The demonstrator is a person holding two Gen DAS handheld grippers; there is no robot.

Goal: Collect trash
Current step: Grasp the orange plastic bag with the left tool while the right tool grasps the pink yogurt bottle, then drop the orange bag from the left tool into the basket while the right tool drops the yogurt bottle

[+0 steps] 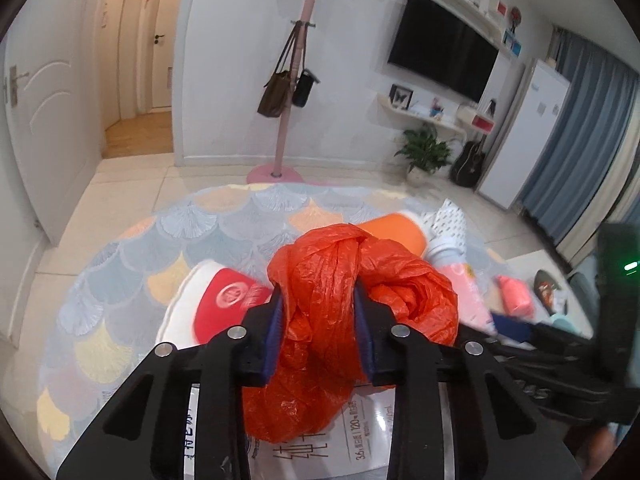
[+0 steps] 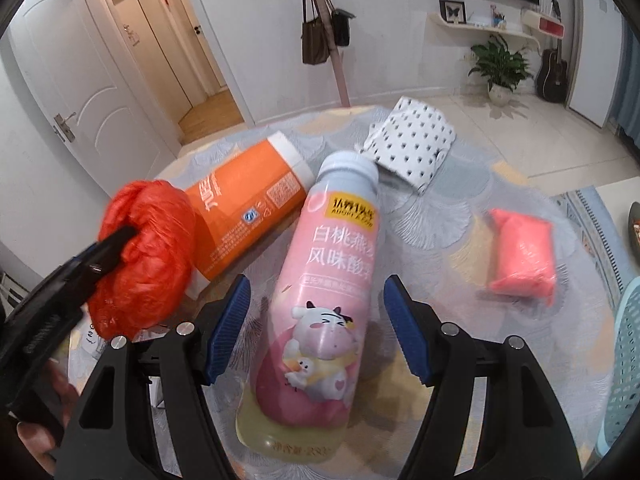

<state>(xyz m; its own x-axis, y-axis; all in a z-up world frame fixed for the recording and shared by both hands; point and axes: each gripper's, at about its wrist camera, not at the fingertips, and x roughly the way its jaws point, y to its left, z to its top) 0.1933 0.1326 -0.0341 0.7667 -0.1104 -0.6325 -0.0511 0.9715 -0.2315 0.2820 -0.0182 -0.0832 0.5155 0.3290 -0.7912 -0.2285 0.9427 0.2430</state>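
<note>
1. We found the orange plastic bag (image 1: 352,300) bunched and pinched in the left gripper (image 1: 319,322), lifted above the table (image 2: 460,232), presumably for disposal.
2. The right gripper (image 2: 316,330) stood spread astride the pink bottle (image 2: 320,300), lying flat, not yet clamped.
3. An orange canister (image 2: 248,204), spotted paper (image 2: 412,144) and pink packet (image 2: 522,256) lay nearby.
</note>
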